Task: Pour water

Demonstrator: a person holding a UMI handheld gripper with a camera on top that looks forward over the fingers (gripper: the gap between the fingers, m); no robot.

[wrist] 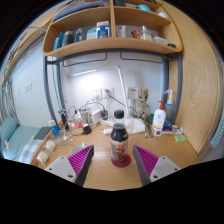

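One bottle [119, 141] between open jaws.

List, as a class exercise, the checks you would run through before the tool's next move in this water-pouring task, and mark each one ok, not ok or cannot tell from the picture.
1. Bottle upright on the wooden desk: ok.
2. Bottle centred between the tool's pink pads: ok, a gap shows at either side.
3. Fingers pressing on the bottle: not ok, they are open.
4. Dark cap on the bottle: ok, it looks in place, so it must come off before pouring.
5. Receiving cup or glass located: cannot tell; clutter stands beyond the bottle.
6. Desk around the bottle free of obstacles: ok.
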